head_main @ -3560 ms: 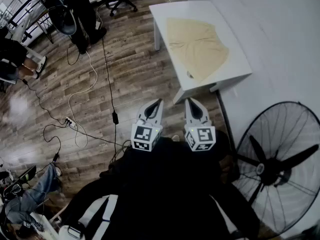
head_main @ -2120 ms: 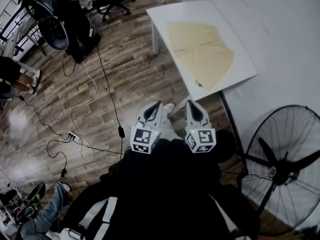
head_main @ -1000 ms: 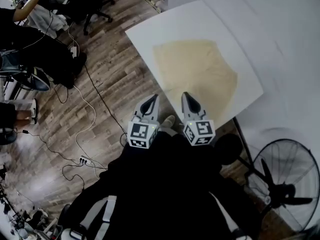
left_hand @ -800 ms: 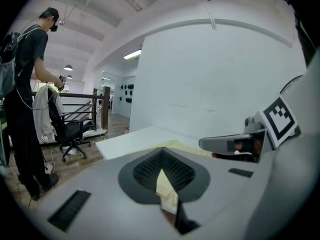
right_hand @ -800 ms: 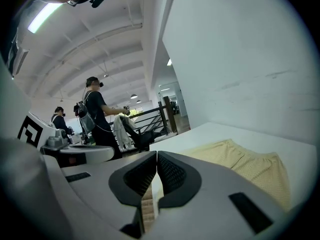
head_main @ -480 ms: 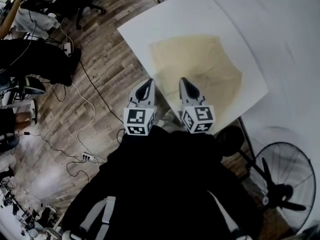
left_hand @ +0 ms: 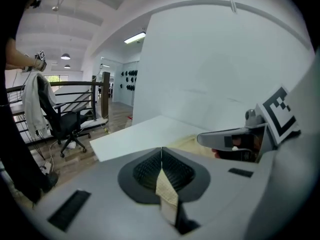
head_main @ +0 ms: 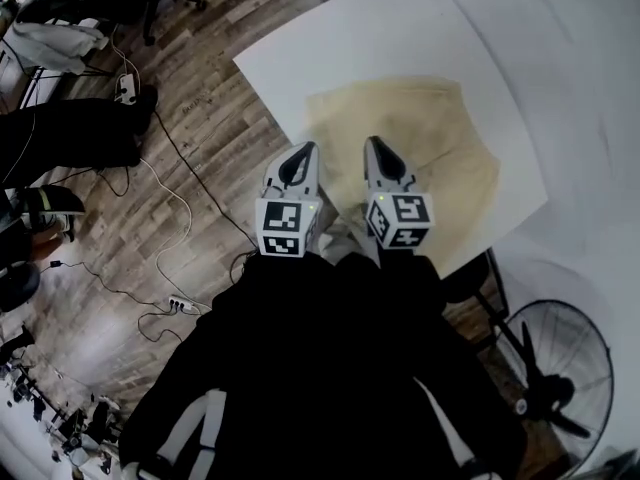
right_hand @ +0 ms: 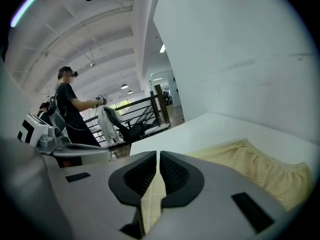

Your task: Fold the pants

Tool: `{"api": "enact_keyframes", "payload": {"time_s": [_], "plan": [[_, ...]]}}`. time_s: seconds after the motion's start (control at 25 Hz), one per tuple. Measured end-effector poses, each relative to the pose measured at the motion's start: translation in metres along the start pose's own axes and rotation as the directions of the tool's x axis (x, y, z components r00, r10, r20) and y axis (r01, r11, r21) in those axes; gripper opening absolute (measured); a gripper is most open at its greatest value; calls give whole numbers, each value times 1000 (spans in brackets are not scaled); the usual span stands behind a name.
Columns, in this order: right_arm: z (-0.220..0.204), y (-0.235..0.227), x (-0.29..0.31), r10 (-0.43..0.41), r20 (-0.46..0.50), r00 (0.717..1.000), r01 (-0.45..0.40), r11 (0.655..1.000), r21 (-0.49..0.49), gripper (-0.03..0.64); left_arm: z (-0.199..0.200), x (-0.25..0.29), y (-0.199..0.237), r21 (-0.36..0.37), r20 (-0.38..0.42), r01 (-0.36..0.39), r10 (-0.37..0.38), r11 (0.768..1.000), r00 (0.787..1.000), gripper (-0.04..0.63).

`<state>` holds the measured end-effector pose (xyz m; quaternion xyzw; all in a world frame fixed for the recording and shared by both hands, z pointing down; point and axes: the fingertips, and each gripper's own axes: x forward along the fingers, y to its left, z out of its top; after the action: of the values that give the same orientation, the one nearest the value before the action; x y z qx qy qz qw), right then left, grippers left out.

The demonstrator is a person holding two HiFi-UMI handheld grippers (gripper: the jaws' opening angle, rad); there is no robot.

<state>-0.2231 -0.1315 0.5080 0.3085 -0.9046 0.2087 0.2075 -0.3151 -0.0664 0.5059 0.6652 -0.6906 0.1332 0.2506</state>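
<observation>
At the table [head_main: 330, 38] edge now, approach finished: pants [head_main: 430, 158] lie flat at 12 o'clock, just ahead. Clenched and empty: left gripper [head_main: 304, 150], right gripper [head_main: 376, 146]. Folding not begun.

Pants [head_main: 440, 148]: pale cream-yellow, with a fine waffle-like check showing in the right gripper view. Table [head_main: 330, 48]: plain white. Wall [head_main: 590, 58]: white. Floor [head_main: 190, 118]: brown wood planks with streaky grain. Left gripper [head_main: 303, 151] and right gripper [head_main: 375, 146]: light grey bodies, black ribbed jaw pads, black-and-white square markers on the cubes. Fan [head_main: 560, 388]: black. Person's clothing [head_main: 330, 368]: black, with a white stripe on the sleeve. Office chair [left_hand: 67, 124]: black.
</observation>
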Motion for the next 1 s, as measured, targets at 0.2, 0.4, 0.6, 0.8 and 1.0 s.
{"api": "enact_keyframes", "payload": {"time_s": [0.2, 0.4, 0.6, 0.8, 1.0], "plan": [[2, -18, 32, -15, -34, 999, 15, 1000, 4, 6, -3, 33, 10, 14, -45, 9, -9, 1000, 999, 3], [-2, -31, 61, -46, -74, 996, 46, 999, 4, 8, -10, 62, 23, -3, -98, 24, -24, 1000, 995, 24], [-8, -42, 86, -65, -130, 989, 65, 998, -7, 44, -17, 84, 33, -11, -141, 34, -35, 999, 989, 51], [-13, -55, 107, -91, -172, 981, 89, 996, -18, 60, -25, 104, 44, 7, -183, 41, -39, 999, 982, 53], [-15, -64, 123, -100, -205, 974, 96, 995, -27, 64, -30, 118, 51, 4, -221, 50, -48, 999, 974, 64]]}}
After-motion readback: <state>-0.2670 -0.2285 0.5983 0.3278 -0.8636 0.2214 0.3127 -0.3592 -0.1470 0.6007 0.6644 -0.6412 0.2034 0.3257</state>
